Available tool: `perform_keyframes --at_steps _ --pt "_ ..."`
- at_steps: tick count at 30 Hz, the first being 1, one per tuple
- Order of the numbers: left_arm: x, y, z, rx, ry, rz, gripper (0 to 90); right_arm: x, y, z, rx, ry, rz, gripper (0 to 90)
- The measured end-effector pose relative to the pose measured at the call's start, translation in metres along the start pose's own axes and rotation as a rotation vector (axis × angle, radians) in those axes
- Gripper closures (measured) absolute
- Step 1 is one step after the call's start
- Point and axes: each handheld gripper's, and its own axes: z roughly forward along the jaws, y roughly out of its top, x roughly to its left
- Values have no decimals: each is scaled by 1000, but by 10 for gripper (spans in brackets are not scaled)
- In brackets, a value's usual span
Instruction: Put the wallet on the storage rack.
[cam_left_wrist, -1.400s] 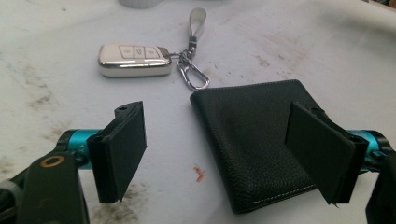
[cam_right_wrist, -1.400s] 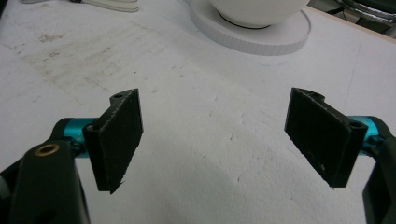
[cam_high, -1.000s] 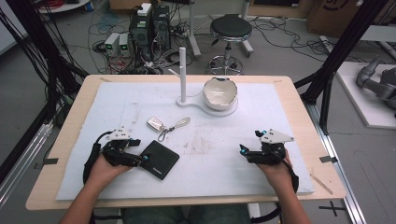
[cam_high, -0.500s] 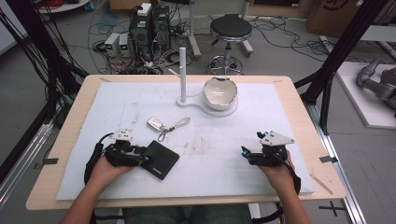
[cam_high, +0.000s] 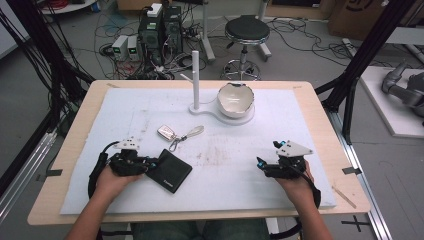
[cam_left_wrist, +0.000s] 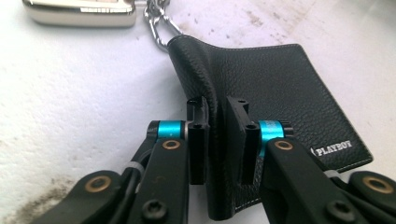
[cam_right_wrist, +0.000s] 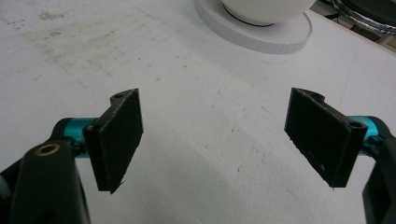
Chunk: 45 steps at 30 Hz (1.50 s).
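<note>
A black leather wallet (cam_high: 171, 170) (cam_left_wrist: 280, 84) lies on the white mat at the front left. My left gripper (cam_high: 152, 164) (cam_left_wrist: 215, 135) is shut on the wallet's near edge, which buckles up between the two jaws. A silver key fob (cam_high: 166, 132) (cam_left_wrist: 79, 11) on a metal ring with a strap lies just beyond the wallet. My right gripper (cam_high: 261, 163) (cam_right_wrist: 217, 140) rests at the front right, open, with bare mat between its jaws.
A white bowl (cam_high: 235, 98) (cam_right_wrist: 266, 7) sits on a white stand base (cam_high: 220, 116) (cam_right_wrist: 261, 35) with an upright post (cam_high: 195, 80) at the back middle. The wooden table (cam_high: 320, 107) edges the stained white mat (cam_high: 225, 150). A stool and cables lie beyond.
My left gripper has slid a little right onto the wallet's edge and closed on it. The right gripper has hardly moved.
</note>
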Motion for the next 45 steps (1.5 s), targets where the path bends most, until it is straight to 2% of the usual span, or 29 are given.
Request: perform_keyframes --at_steps 1,2,5,7,8,10,11,12,13,15,16,17,20,21,22,25,30,35,39,40,41,45 --pt "-2 3 -3 -24 -4 7 809 0 0 0 -1 1 -2 197" --pt "-2 3 -3 -24 -4 7 813 0 0 0 -1 1 -2 197" --pt "-8 8 -9 -64 -10 28 817 0 0 -1 -2 -3 -2 197" --pt "-15 14 -14 -104 -23 63 821 0 0 0 -6 -2 -3 197" --pt "-21 21 -17 -120 -10 99 821 0 1 0 -6 -3 -4 197" --pt "-23 24 -19 -130 -10 110 822 0 1 0 -7 0 -4 197" --pt "-26 28 -21 -133 3 133 822 0 1 0 -7 0 -4 197" --pt "-31 37 -25 -132 33 178 823 0 2 0 -8 2 0 197" --pt "-31 37 -25 -132 33 178 824 0 2 0 -8 2 0 197" --pt "-34 48 -26 -127 58 216 824 0 2 1 -8 1 -6 197" --pt "-36 59 -26 -133 72 240 825 1 2 2 -5 3 -2 197" --pt "-36 59 -26 -133 72 240 825 1 2 2 -5 3 0 197" --pt "-39 80 -22 -149 84 264 826 2 2 3 -4 6 -3 197" --pt "-42 93 -18 -156 87 291 826 2 2 3 -6 6 -4 197" --pt "-42 93 -18 -156 87 291 826 2 2 3 -6 6 -4 197" --pt "-48 113 -12 -170 104 333 825 1 2 2 -7 5 1 197" --pt "-53 145 -4 -192 131 381 825 1 1 2 -8 5 2 197" --pt "-56 177 8 -200 119 420 825 1 1 2 -10 6 6 197" --pt "-56 203 19 -202 114 473 825 1 2 3 -15 -1 11 197" --pt "-54 214 24 -199 111 500 825 1 2 3 -16 -1 12 197" --pt "-54 214 24 -199 111 500 825 1 2 3 -12 -1 16 197" --pt "-51 234 35 -198 105 528 825 0 0 4 -7 3 23 197"
